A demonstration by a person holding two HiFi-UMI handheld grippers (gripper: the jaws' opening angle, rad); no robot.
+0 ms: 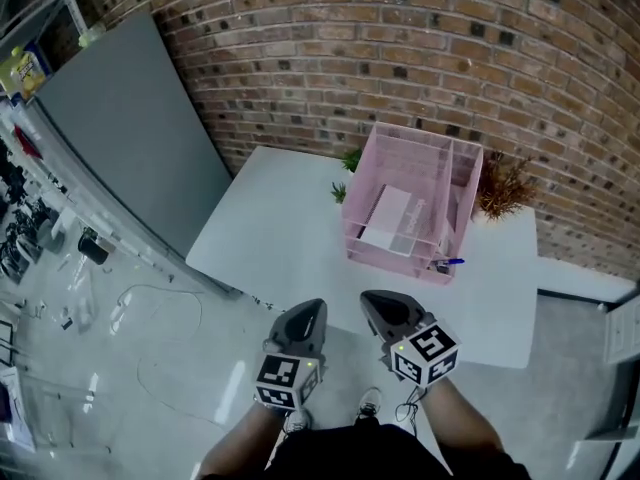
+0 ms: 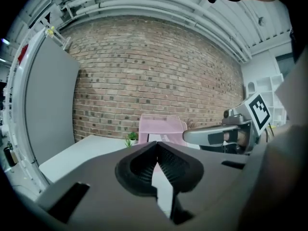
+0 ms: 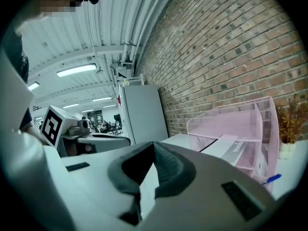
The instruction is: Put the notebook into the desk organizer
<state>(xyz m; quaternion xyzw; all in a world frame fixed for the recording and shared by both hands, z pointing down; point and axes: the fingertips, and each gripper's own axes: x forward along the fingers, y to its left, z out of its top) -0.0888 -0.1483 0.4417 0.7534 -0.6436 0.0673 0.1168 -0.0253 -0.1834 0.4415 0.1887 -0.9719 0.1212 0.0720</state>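
Note:
The pink mesh desk organizer (image 1: 418, 154) stands on the white table (image 1: 270, 230) by the brick wall. A white and grey notebook (image 1: 390, 218) lies flat in its lower tray. My two grippers hang side by side in front of the table's near edge, well short of the organizer. The left gripper (image 1: 307, 313) is shut with nothing in it, and its tips meet in the left gripper view (image 2: 156, 144). The right gripper (image 1: 377, 302) is shut and empty too (image 3: 153, 146). The right gripper view shows the organizer (image 3: 250, 124) with the notebook (image 3: 230, 146) ahead on the right.
A blue pen (image 1: 451, 262) lies at the organizer's front right corner. A small green plant (image 1: 345, 174) and a dried brown plant (image 1: 503, 190) stand behind it. A grey panel (image 1: 130, 128) leans at the left. Cables lie on the floor (image 1: 150, 328).

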